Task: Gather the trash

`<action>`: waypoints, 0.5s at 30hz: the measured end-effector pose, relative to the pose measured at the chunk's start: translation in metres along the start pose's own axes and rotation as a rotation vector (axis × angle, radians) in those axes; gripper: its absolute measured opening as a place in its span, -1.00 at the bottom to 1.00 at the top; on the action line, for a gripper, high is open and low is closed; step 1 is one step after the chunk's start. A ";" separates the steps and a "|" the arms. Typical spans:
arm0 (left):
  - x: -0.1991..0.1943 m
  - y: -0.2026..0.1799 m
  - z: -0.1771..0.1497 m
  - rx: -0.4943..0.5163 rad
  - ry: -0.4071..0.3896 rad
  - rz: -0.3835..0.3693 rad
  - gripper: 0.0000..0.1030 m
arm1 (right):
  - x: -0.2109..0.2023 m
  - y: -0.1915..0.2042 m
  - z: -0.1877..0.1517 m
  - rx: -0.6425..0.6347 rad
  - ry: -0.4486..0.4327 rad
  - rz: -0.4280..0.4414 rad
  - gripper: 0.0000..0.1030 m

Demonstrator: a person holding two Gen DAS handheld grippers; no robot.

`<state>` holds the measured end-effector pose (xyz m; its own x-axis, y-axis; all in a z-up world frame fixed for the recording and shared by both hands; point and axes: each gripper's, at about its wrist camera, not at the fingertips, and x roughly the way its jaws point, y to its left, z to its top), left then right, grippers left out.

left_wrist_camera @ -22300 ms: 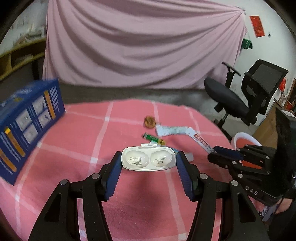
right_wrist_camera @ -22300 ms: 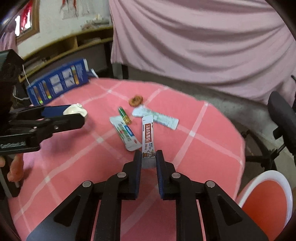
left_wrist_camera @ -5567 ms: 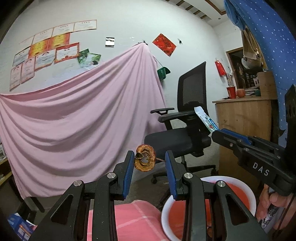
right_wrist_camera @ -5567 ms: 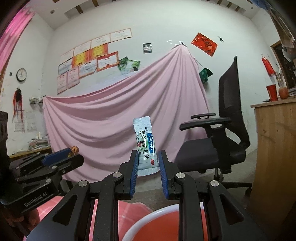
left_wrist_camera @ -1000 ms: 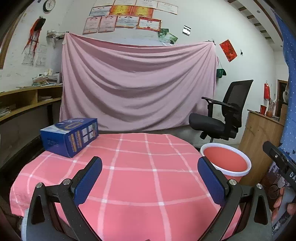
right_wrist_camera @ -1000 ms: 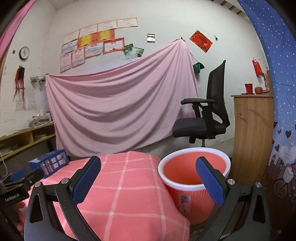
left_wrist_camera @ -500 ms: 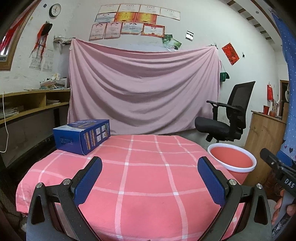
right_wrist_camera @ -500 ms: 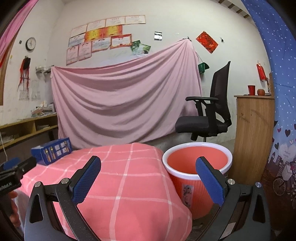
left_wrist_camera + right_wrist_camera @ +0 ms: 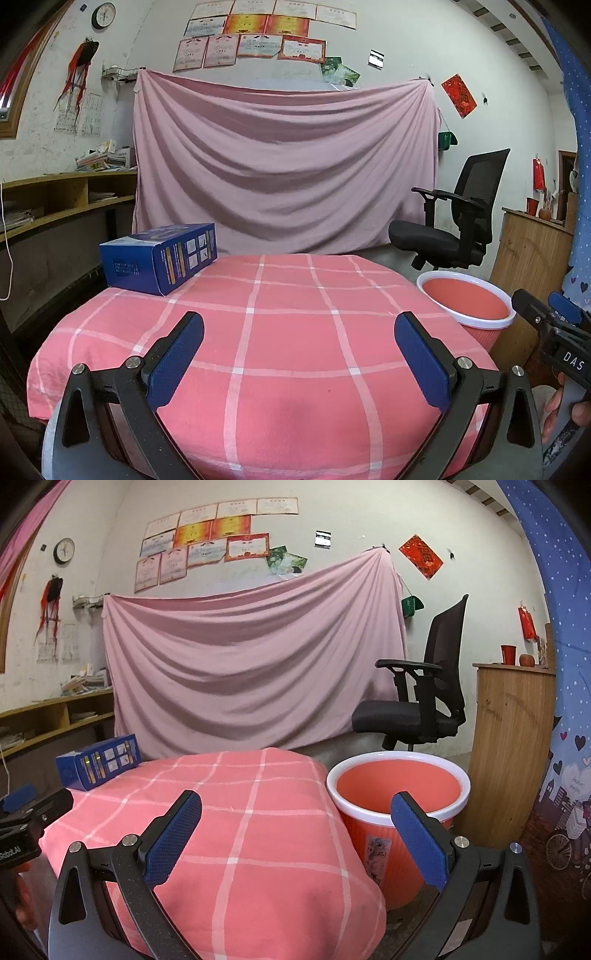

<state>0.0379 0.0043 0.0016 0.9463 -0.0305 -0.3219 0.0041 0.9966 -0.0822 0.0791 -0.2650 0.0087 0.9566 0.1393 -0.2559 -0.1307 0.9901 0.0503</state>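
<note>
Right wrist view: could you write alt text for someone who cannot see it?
An open, empty two-finger gripper points over a pink checked tablecloth and an orange bin beside it. A blue box sits at the table's far left.

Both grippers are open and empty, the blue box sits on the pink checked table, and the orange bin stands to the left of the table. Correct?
Not quite: the orange bin stands to the table's right, as the right wrist view shows. The left gripper, right gripper and blue box are as stated.

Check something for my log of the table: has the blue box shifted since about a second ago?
Cannot tell. The blue box sits at the table's far left corner in both; only the camera moved.
</note>
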 end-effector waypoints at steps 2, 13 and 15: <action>0.000 0.000 0.000 -0.001 -0.001 0.000 0.96 | 0.000 0.000 0.000 0.000 0.002 0.001 1.00; 0.000 -0.001 0.000 -0.002 0.002 0.000 0.96 | 0.003 -0.001 0.000 -0.004 0.011 0.007 1.00; 0.000 -0.001 0.000 -0.003 0.002 -0.001 0.96 | 0.003 -0.001 0.000 -0.003 0.011 0.007 1.00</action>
<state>0.0380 0.0030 0.0014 0.9456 -0.0313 -0.3238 0.0037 0.9963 -0.0856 0.0825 -0.2655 0.0075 0.9527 0.1464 -0.2662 -0.1383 0.9892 0.0490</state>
